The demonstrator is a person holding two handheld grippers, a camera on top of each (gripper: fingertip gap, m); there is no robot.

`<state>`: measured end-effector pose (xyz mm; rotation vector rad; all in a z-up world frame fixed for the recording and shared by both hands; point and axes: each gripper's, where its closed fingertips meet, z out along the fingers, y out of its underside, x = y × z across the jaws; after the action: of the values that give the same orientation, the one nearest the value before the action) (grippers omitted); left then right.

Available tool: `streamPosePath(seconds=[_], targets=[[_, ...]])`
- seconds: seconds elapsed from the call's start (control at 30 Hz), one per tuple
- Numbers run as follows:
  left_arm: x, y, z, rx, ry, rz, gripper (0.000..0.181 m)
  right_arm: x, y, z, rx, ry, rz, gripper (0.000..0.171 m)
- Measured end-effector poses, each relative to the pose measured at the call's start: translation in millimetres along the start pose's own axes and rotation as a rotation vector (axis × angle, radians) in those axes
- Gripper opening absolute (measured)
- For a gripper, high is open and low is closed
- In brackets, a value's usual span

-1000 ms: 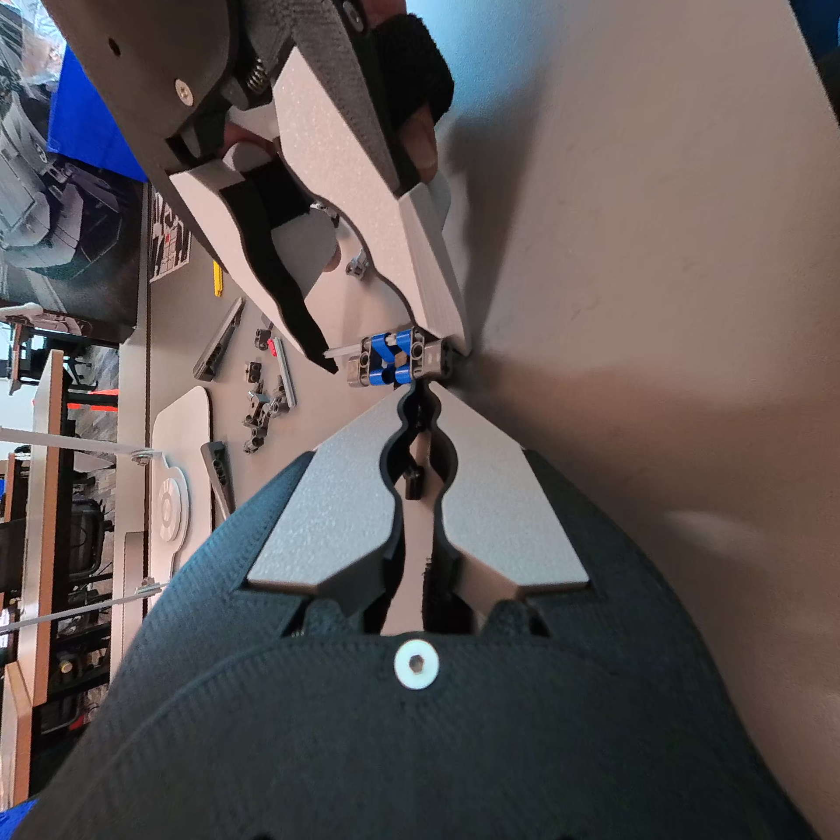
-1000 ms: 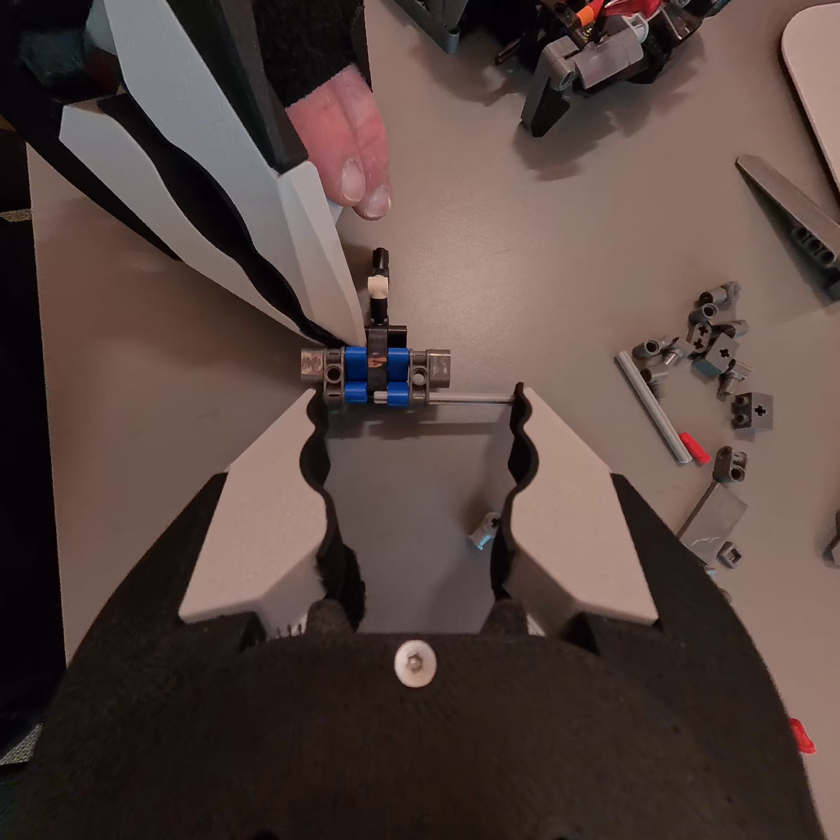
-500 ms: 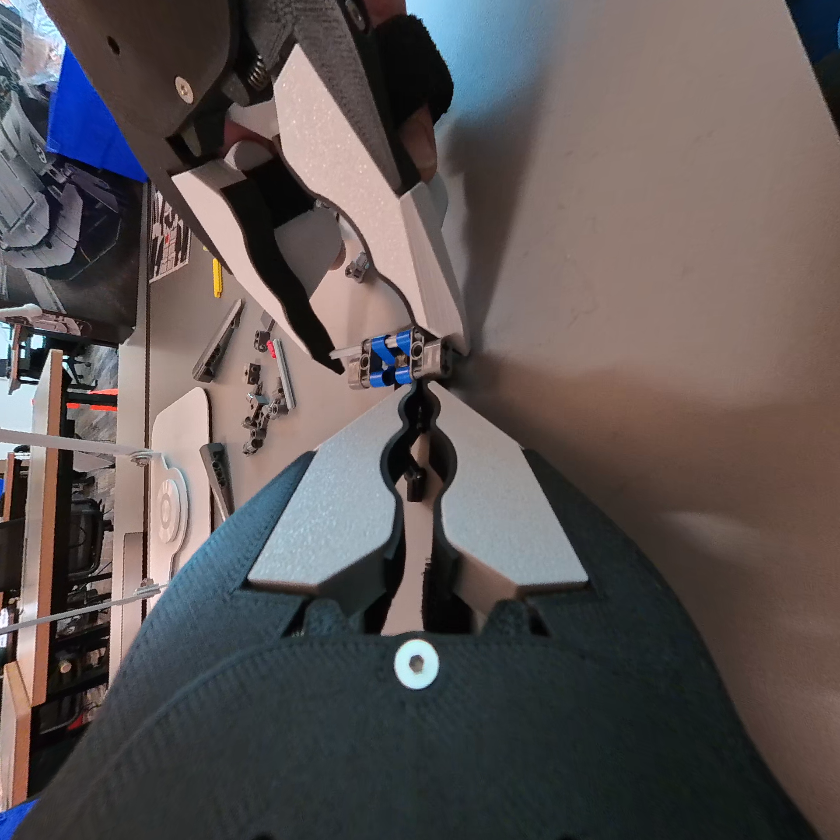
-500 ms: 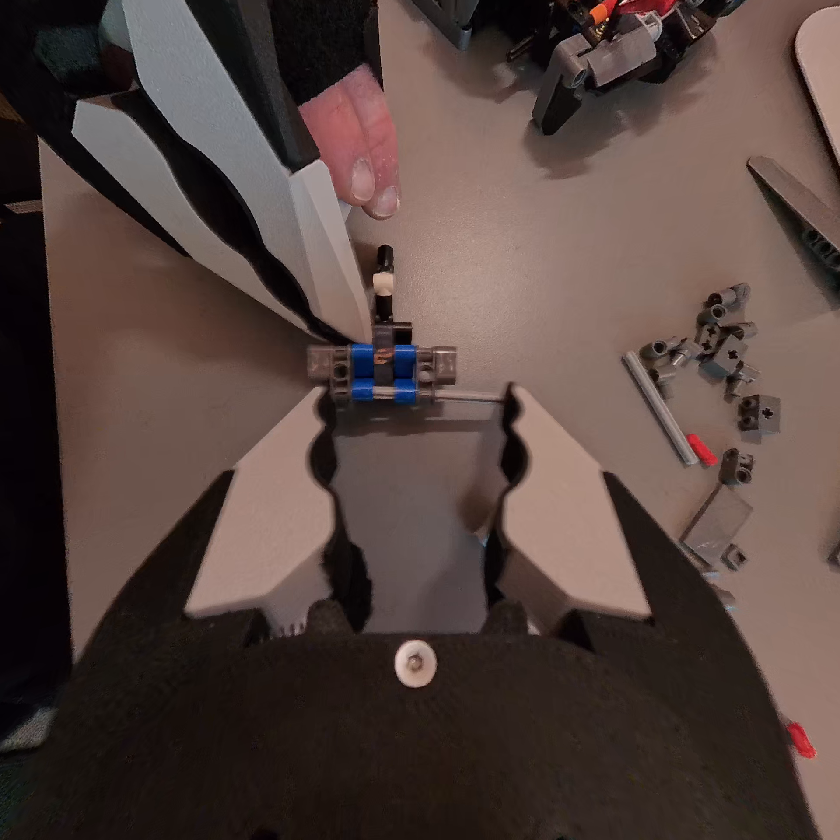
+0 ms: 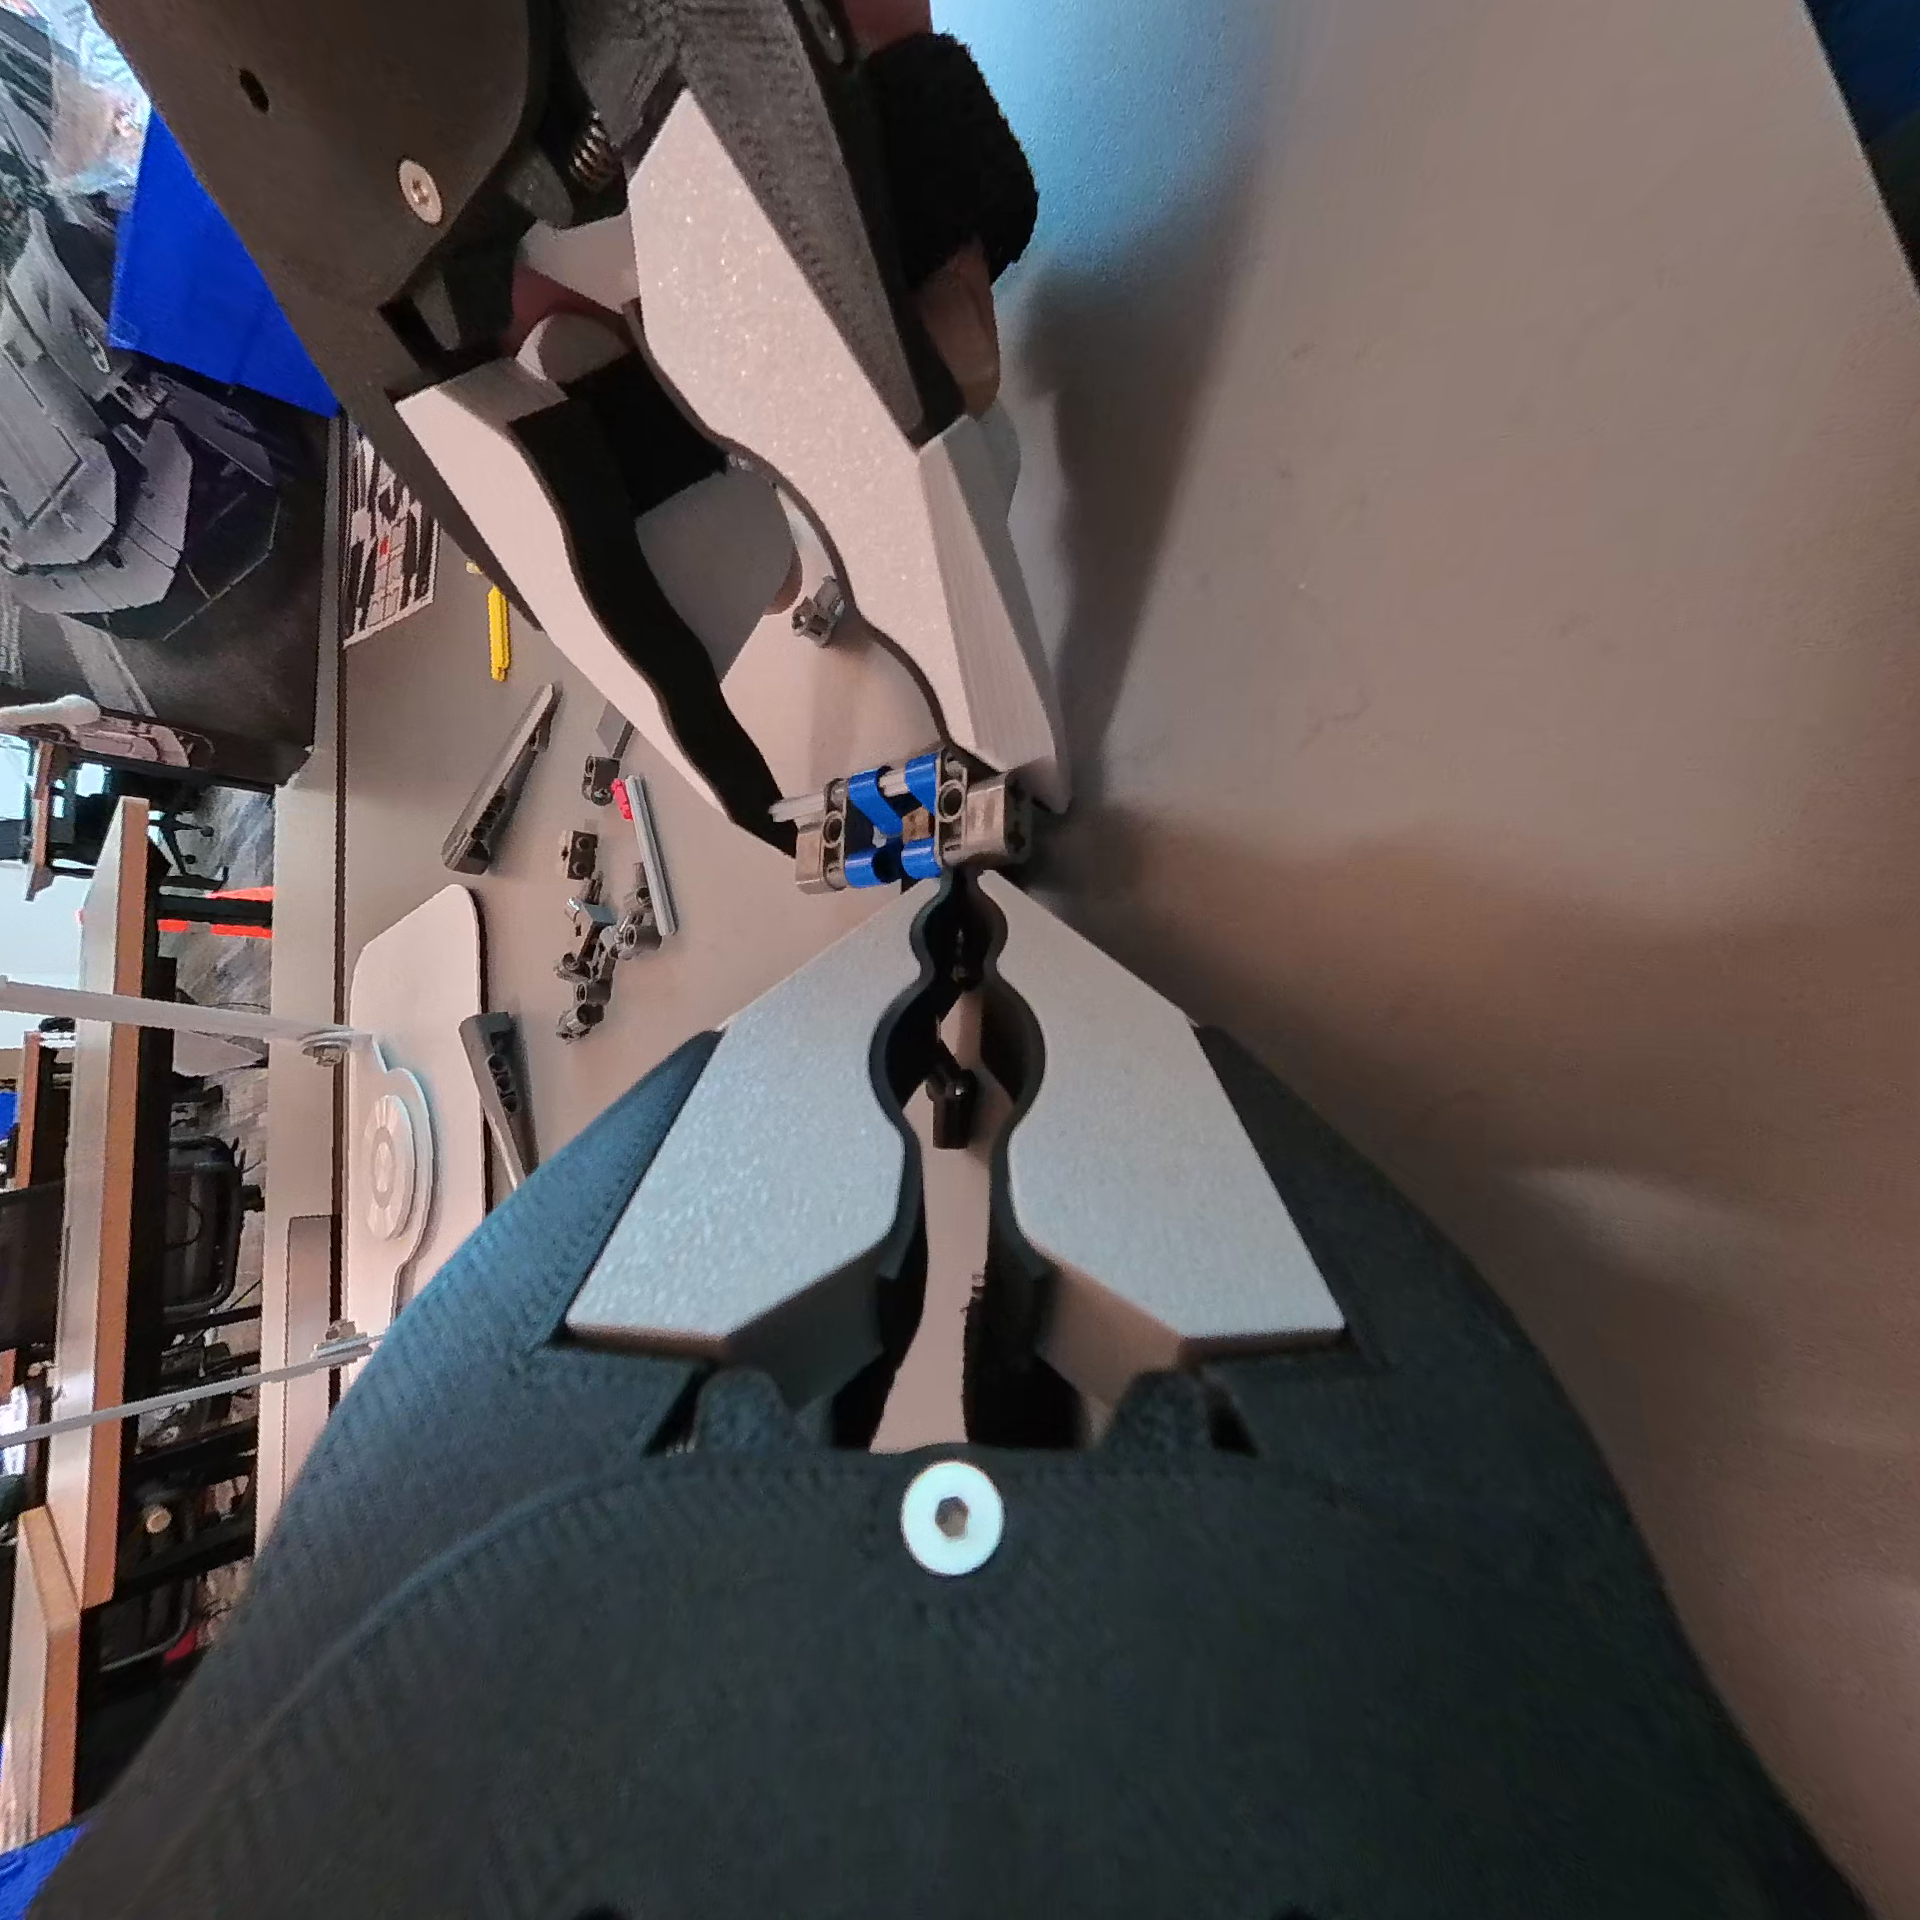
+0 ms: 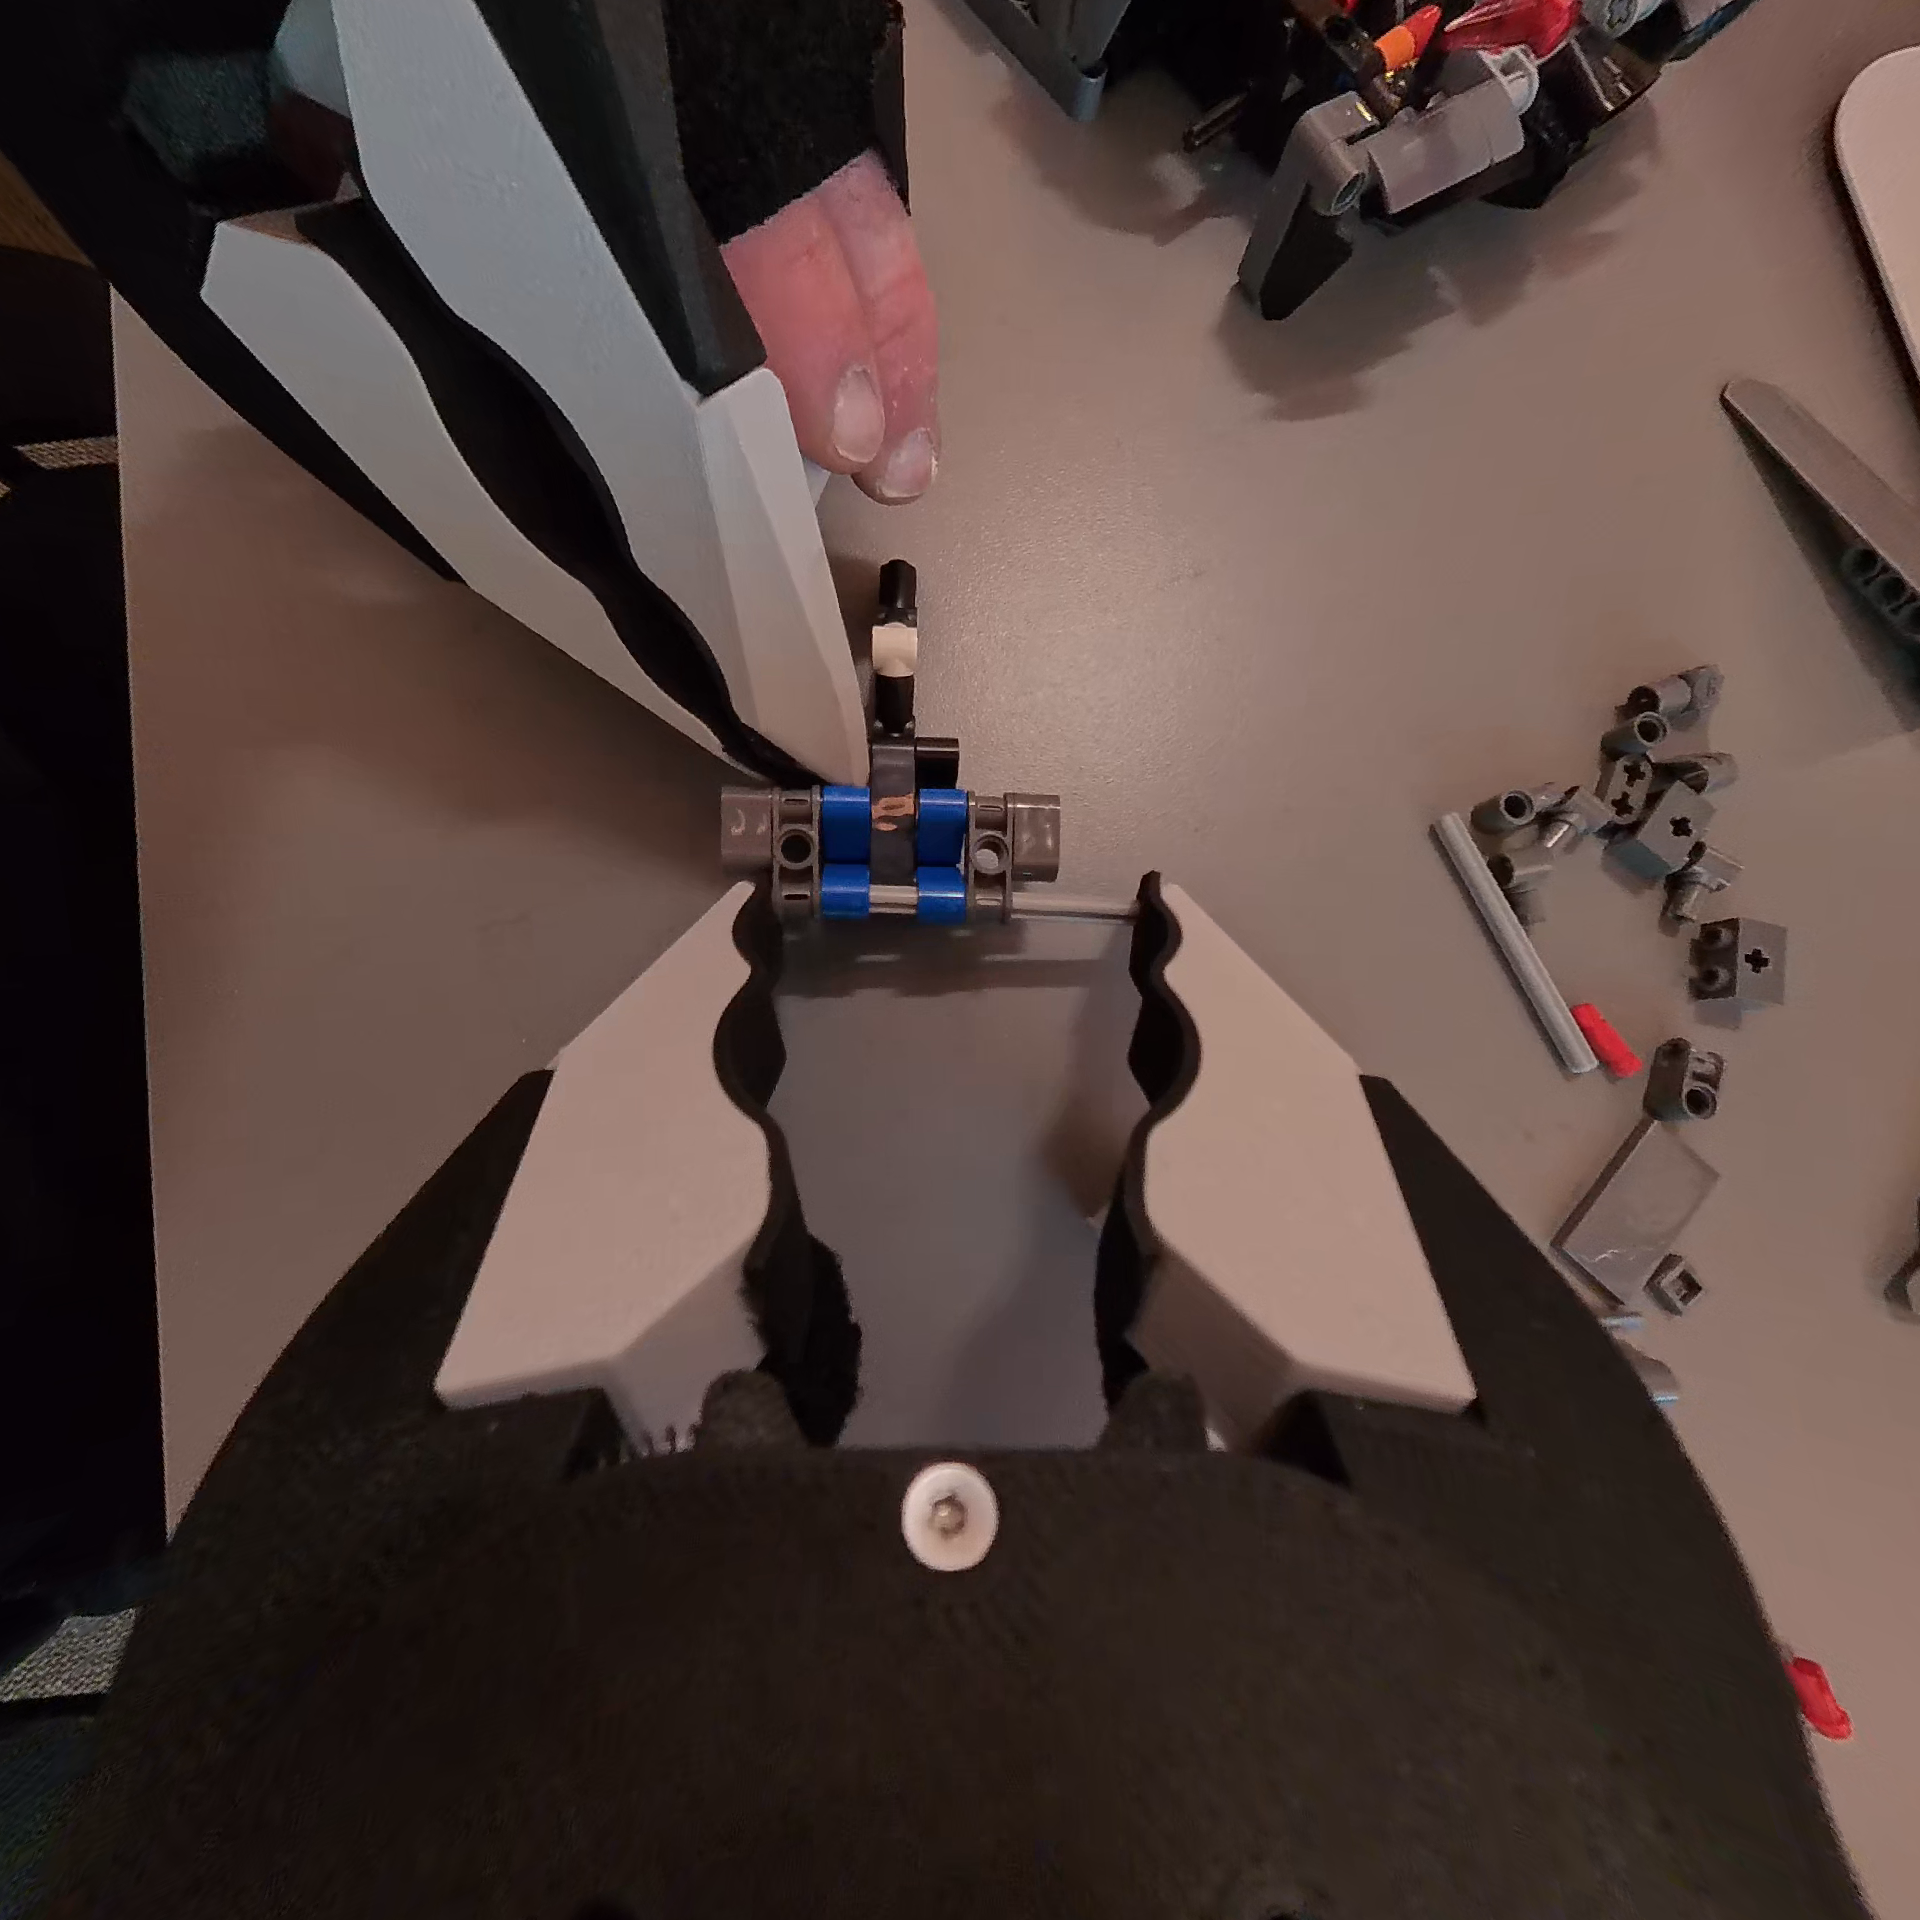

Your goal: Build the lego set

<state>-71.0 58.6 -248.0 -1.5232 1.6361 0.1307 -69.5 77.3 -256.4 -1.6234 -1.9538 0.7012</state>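
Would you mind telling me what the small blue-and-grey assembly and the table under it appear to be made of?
The blue-and-grey assembly looks like moulded hard plastic with a slight sheen: crisp edges, round pin holes, saturated blue sleeves. A thin pale axle sticks out of it, probably plastic too. The table seems a smooth matte laminate, beige-grey with soft shadows, though its core cannot be told.

A plain grey-beige tabletop (image 6: 1299,582) spreads under and ahead of the tongs, matte and softly lit, with broad blurred shadows. In the left wrist view, beyond the table's far edge, stands a wooden-edged desk (image 5: 114,1039) over dark clutter, a blue sheet (image 5: 197,301) and a pale blue wall (image 5: 1122,135).
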Motion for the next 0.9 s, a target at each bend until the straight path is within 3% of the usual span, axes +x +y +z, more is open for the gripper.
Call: streamPosePath(seconds=[0.07, 0.9], targets=[[-0.5, 0.2, 0.5, -0.002, -0.004, -0.002, 0.0, -1.8, -0.2, -0.3, 0.0, -0.006, -0.011, 0.059], [-5.2, -1.8, -3.9, 0.007, -0.019, 0.004, 0.0, -1.8, -0.5, 0.2, 0.02, -0.005, 0.007, 0.058]])
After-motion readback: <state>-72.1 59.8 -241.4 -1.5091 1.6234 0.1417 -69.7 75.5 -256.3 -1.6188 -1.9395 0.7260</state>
